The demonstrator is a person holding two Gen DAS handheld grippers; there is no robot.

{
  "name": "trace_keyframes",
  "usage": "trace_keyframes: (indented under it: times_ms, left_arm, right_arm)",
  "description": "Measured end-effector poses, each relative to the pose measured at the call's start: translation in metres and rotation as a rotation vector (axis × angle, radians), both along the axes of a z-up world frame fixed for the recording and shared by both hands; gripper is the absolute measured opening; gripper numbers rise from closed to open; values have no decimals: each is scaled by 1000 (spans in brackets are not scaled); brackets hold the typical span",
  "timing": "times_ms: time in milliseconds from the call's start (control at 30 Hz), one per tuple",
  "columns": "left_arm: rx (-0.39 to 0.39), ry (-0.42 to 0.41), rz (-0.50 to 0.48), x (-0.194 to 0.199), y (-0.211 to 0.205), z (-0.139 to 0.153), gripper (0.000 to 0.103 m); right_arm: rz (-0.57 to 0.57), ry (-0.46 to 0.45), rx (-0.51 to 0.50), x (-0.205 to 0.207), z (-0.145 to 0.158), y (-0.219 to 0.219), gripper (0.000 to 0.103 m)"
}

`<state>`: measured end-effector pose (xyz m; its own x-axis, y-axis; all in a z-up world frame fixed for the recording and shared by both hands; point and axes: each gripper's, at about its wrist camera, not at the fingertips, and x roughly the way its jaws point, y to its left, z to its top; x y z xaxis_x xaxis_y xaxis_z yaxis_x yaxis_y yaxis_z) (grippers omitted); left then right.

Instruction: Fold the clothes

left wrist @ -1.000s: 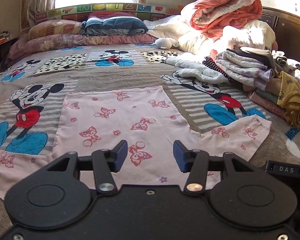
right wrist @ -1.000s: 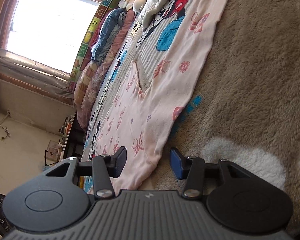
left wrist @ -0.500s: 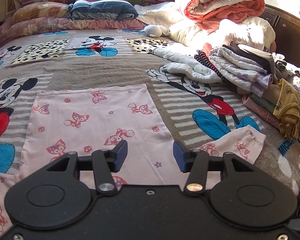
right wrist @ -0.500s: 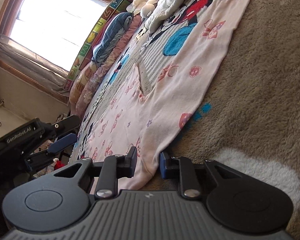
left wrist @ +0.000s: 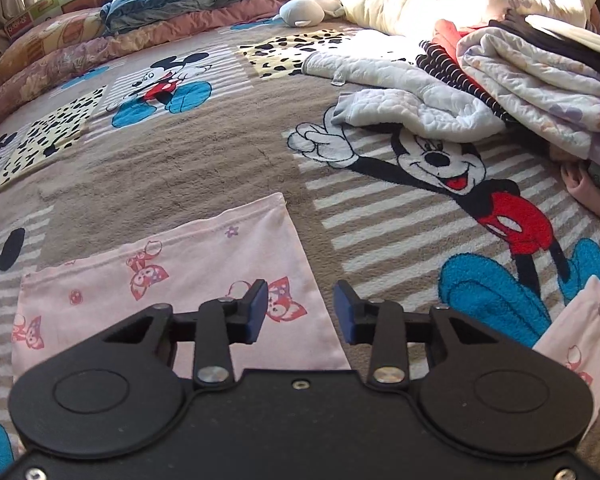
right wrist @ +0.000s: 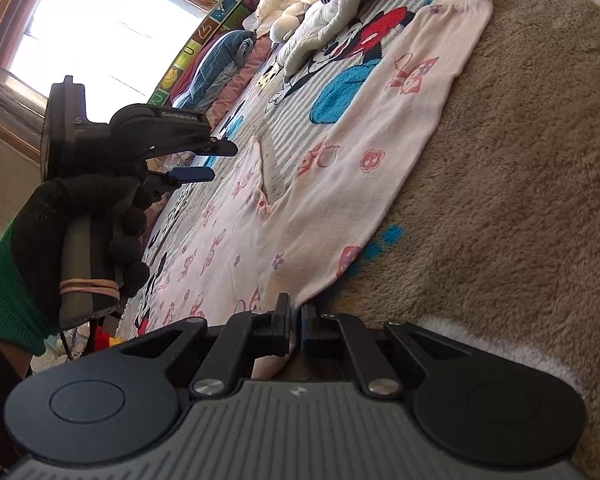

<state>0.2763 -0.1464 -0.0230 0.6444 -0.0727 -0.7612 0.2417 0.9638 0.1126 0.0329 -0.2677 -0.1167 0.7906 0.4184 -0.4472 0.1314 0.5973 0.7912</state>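
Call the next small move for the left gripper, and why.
Probably lower the left gripper onto the side edge of the pink shirt and finish closing. Its jaws are closing but nothing sits between them yet, while the right gripper already pinches the shirt's edge.

Your bed [left wrist: 228,168] fills the frame under a cartoon blanket. A pink shirt [left wrist: 204,280] lies flat at lower left. Heaped clothes [left wrist: 532,80] sit upper right.

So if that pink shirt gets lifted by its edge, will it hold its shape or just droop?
Probably droop: the pink shirt lies thin and flat on the blanket. It looks light, so the right gripper, pinching one edge, should lift it easily. The plush blanket may drag on it.
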Motion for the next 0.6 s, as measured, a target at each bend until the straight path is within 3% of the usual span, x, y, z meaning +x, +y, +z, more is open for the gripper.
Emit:
trace_keyframes:
  times_ms: [233, 467, 600]
  left_arm:
    - [197, 29, -33, 36, -31, -17, 28]
    - [460, 83, -56, 65, -62, -42, 21]
    - [551, 79, -63, 73, -76, -49, 18]
  right_arm:
    - [2, 4, 12, 5, 1, 2, 5]
    - [3, 15, 34, 7, 0, 1, 5]
    - [5, 18, 33, 7, 1, 1, 5]
